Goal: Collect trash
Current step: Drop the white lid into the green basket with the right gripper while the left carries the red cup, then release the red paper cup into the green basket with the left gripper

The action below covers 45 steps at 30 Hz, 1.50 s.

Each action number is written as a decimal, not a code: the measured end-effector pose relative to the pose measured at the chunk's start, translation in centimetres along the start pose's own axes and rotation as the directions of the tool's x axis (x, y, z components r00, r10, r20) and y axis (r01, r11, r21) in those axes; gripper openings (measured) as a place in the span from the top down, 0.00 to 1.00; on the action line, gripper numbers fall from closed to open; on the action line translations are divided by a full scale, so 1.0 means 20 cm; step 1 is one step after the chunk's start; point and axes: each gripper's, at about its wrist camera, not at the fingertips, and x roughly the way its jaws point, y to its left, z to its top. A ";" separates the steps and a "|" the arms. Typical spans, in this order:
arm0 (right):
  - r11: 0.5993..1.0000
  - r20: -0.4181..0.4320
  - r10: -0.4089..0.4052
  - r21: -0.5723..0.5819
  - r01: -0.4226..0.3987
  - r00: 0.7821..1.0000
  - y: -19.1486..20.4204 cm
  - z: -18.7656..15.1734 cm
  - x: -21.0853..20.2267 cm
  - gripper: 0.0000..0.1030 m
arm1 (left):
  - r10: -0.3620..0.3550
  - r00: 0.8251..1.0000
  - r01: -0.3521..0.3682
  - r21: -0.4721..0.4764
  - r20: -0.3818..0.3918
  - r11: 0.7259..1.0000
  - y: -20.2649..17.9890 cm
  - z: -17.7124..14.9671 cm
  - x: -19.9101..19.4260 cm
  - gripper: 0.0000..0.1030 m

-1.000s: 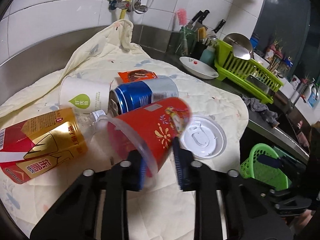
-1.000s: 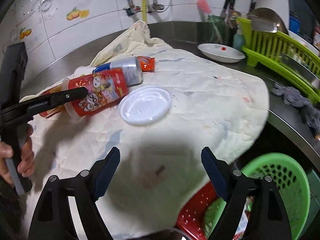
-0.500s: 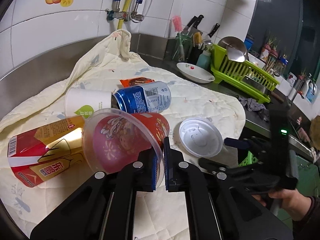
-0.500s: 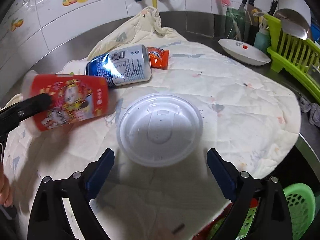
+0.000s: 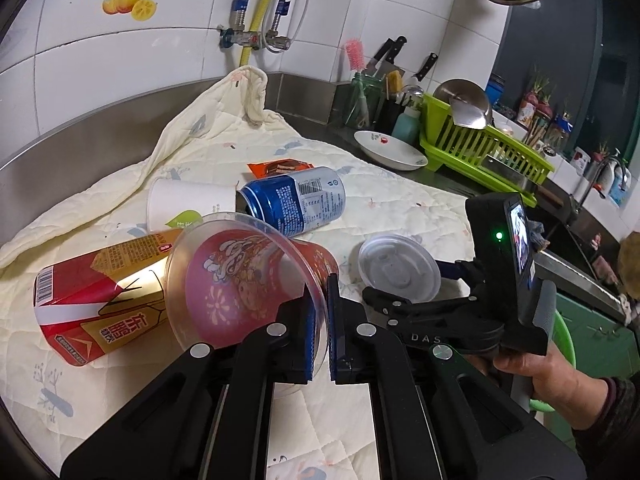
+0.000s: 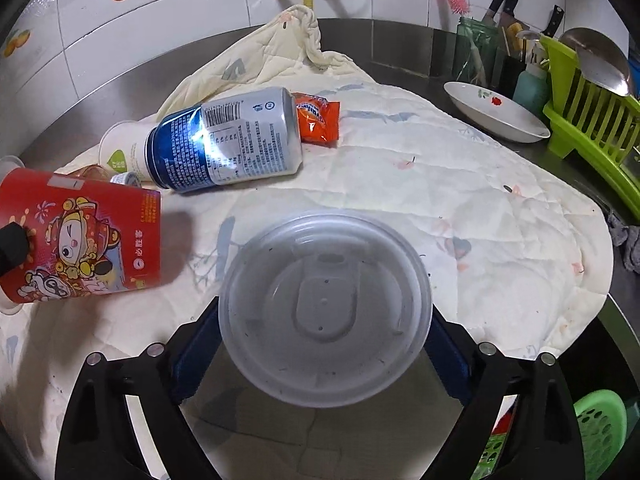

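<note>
The left tongs pinch the thin rim of the red cup, lifting it tilted off the quilted cloth on the bench, while the right tongs (jaws closing, pads not yet pressing) straddle the flat white lid to take it by its edges.

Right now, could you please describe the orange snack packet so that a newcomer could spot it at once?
Start from the cream quilted cloth spread over the steel counter. Toward its back edge lies a blue and silver can on its side. The orange snack packet lies flat at the can's silver end, the only small, crinkly orange thing there.
</note>
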 end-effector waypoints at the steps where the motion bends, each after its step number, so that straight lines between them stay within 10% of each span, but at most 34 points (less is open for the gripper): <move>1: 1.000 0.003 0.000 -0.005 0.001 1.000 0.00 0.00 -0.01 0.14 | 0.000 1.000 0.000 0.001 0.000 1.000 0.00 0.00 0.00 0.96; 19: 0.991 0.082 -0.063 0.122 0.053 0.995 -0.25 -0.32 -0.53 0.14 | -0.101 0.995 0.100 0.040 0.027 0.994 -0.20 -0.01 -0.10 0.96; 45: 0.858 -0.037 -0.277 0.440 0.264 0.960 -1.02 -1.14 -1.00 0.10 | -0.329 0.938 0.346 0.226 -0.111 0.911 -1.10 -0.19 0.03 0.96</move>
